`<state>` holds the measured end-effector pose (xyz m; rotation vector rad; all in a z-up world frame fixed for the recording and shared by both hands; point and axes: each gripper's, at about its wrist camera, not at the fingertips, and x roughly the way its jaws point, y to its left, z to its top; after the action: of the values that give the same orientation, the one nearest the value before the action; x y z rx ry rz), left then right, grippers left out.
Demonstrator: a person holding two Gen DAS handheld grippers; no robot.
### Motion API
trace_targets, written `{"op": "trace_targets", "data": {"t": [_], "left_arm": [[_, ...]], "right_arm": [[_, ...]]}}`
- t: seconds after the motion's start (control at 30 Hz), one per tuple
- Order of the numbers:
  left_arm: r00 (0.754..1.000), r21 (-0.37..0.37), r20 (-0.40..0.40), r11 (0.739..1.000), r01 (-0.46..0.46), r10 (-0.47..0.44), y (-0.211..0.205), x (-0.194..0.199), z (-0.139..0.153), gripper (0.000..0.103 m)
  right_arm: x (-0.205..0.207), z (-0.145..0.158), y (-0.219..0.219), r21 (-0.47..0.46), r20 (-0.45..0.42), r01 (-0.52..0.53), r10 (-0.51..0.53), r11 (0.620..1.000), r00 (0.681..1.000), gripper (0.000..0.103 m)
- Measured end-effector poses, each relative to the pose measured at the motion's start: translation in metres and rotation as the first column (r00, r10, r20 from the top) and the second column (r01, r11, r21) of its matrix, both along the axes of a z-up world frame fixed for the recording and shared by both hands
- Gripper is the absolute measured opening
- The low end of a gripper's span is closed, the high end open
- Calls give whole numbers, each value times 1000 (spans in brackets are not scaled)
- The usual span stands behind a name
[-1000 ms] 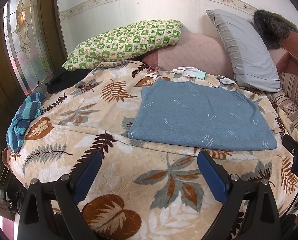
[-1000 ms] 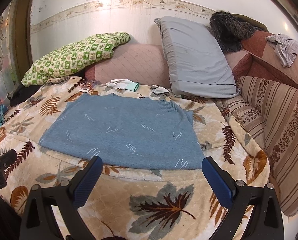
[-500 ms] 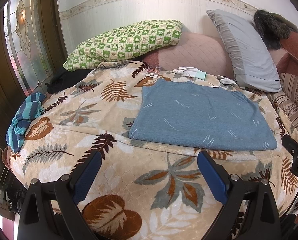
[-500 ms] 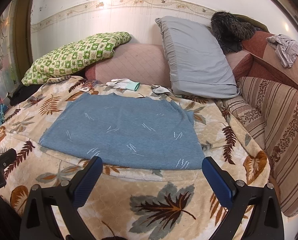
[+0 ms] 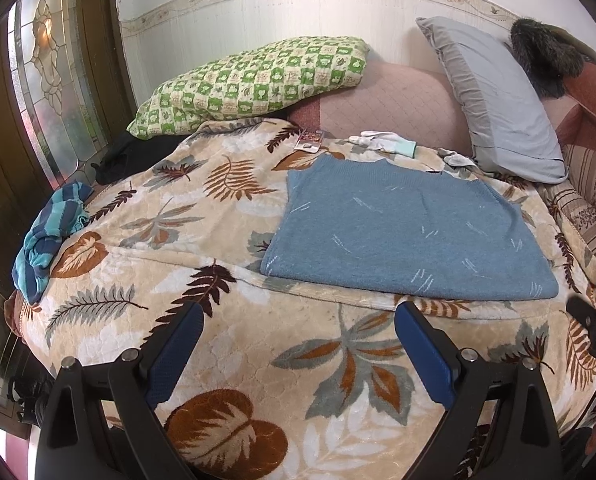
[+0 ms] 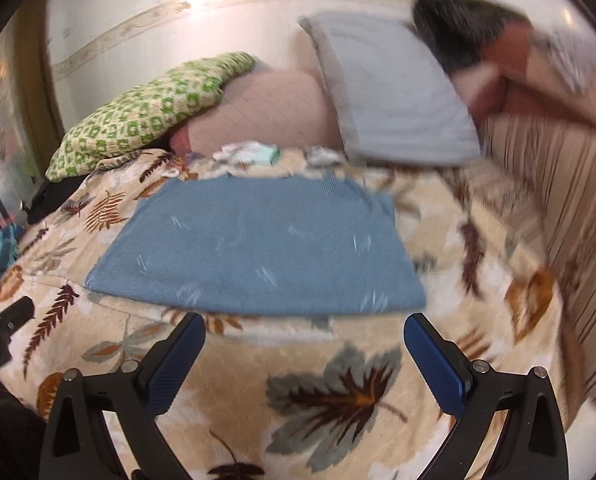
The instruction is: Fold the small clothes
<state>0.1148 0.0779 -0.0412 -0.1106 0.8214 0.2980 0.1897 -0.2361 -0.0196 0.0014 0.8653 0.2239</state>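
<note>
A blue knit sweater (image 5: 405,228) lies flat on the leaf-patterned blanket (image 5: 202,208), its sleeves tucked out of sight. In the right wrist view the same sweater (image 6: 254,244) is blurred by motion. My left gripper (image 5: 298,320) stands open over the blanket's near edge, short of the sweater's hem, with nothing between its blue fingers (image 5: 176,348). The right gripper (image 6: 303,330) is open too, just in front of the hem, holding nothing. The right gripper's body (image 5: 593,328) shows at the right edge of the left wrist view.
A green checked pillow (image 5: 254,80) and a grey pillow (image 5: 497,100) lean at the back. White gloves (image 5: 385,142) and a small packet (image 5: 309,140) lie beyond the sweater. A striped teal cloth (image 5: 46,236) hangs at the left edge. A striped sofa side (image 6: 569,208) borders the right.
The right wrist view has swung sharply to the right and blurred, so the sweater sits further left in it. The left gripper has barely moved. Both stay open.
</note>
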Motion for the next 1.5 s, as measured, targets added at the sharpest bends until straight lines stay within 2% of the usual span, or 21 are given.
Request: {"op": "trace_targets", "data": {"t": [0.07,0.13,0.17,0.23,0.3,0.47,0.63,0.7,0.77,0.87,0.93,1.03,1.1,1.13,1.17,1.2,1.27,1.3,1.33,1.4,1.5], "left_arm": [[1000,-10,-8,1000,-10,10,3,4,-5,96],[1000,-4,-26,1000,-10,10,4,12,-13,97],[999,-4,-33,1000,-8,8,4,16,-16,97],[999,-2,-46,1000,-9,9,3,24,-23,96],[998,2,-65,1000,-7,7,3,34,-33,96],[995,6,-99,1000,-6,7,5,53,-50,96],[994,-1,-107,1000,-11,10,10,68,-60,97],[994,-3,-110,1000,-9,8,13,77,-64,96],[994,4,-107,1000,-13,14,16,89,-68,96],[995,-1,-99,1000,-17,17,20,104,-73,96],[995,10,-93,1000,-23,24,23,113,-76,97],[992,25,-118,999,-36,39,29,132,-90,96],[992,31,-115,998,-51,54,35,139,-95,96],[993,35,-106,998,-57,60,37,140,-96,96],[993,41,-98,997,-58,62,39,142,-97,97],[993,62,-103,996,-58,64,39,145,-99,96],[976,160,-202,986,-49,82,38,160,-123,96],[961,165,-269,986,-27,72,39,168,-138,97],[954,149,-294,989,-3,47,41,172,-151,97],[959,121,-281,993,3,32,46,172,-146,93],[966,11,-257,1000,-10,12,63,168,-138,81]], "right_arm": [[8,-23,-27,92,-99,48,-38,995,994,101],[16,-47,-61,243,-207,127,-77,962,975,101],[21,-58,-77,322,-254,175,-93,930,963,101],[31,-81,-109,467,-356,286,-118,837,927,101],[39,-95,-126,539,-404,343,-121,769,907,101],[72,-115,-135,612,-440,377,-98,695,893,101],[111,-143,-142,655,-503,467,-119,595,856,101],[122,-153,-148,640,-541,520,-150,566,828,101],[131,-159,-150,656,-544,533,-155,535,825,98],[142,-159,-147,660,-537,525,-151,537,830,85],[147,-157,-143,647,-520,512,-164,565,838,78],[155,-172,-144,577,-565,556,-198,598,801,75],[157,-173,-142,571,-561,557,-209,603,801,75],[159,-169,-139,557,-547,541,-212,631,810,69],[162,-165,-134,530,-530,518,-215,671,820,41],[166,-165,-131,496,-528,506,-217,706,821,24],[169,-164,-128,470,-527,499,-222,728,821,20],[171,-157,-122,447,-503,476,-228,757,834,19],[172,-149,-116,429,-478,456,-232,780,847,18],[173,-125,-102,415,-417,408,-229,813,880,17],[178,-70,-61,403,-284,290,-182,868,941,14]]}}
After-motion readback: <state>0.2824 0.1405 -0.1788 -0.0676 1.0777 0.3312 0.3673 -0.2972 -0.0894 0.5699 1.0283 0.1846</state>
